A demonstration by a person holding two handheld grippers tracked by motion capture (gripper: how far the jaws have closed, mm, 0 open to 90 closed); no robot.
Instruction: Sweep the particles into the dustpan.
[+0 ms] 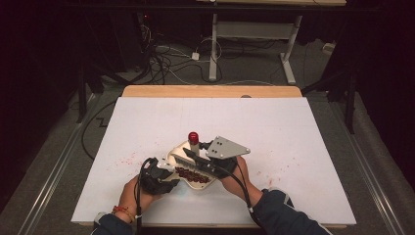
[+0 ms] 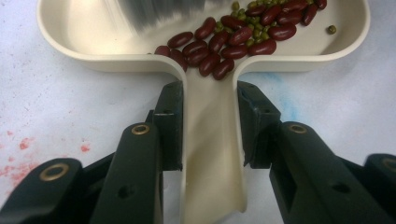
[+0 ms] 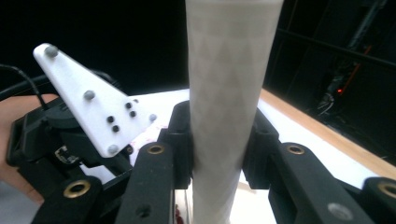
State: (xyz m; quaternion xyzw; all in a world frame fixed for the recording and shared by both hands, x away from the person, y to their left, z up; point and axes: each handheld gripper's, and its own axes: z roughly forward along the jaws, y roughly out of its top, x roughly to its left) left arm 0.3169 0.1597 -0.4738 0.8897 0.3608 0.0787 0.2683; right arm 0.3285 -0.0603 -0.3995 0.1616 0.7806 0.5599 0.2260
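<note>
I find no writing, label, brand, number or sign that I can read in any of my views.

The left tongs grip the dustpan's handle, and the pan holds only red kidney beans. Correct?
Not quite. The left tongs do grip the handle of the dustpan, but the left gripper view shows small green beans mixed in among the red kidney beans.
</note>
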